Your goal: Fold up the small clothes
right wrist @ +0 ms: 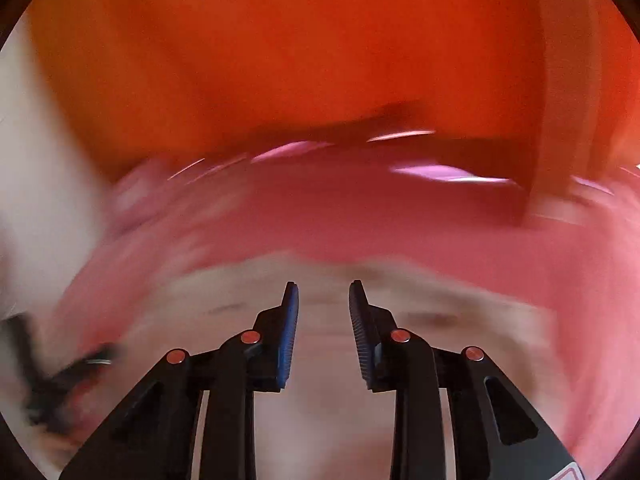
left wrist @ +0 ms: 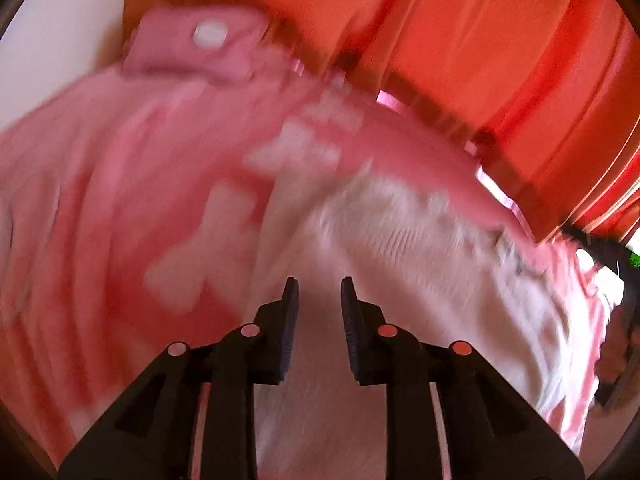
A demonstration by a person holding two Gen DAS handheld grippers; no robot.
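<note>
Both tools were over the bed, and everything was smeared with motion blur, so detail was hard to read. The left gripper [left wrist: 319,284] had its jaws parted with nothing between them, poised above a small white ribbed cloth garment [left wrist: 400,248] lying on the pink bedspread with pale bow shapes [left wrist: 120,200]. The right gripper [right wrist: 323,288] was likewise spread and empty, aimed at a pale, creamy stretch of that same cloth [right wrist: 320,400], with plain pink bedding beyond it. Orange-red curtains [left wrist: 460,40] hung behind, and a pink cushion-like lump with a white spot [left wrist: 200,44] sat at the far edge of the bed. My guess: the two tools were held side by side and low so each could take an edge of the garment, spread flat there to make the fold easy. Whether any fold was already made, I couldn't tell.
</note>
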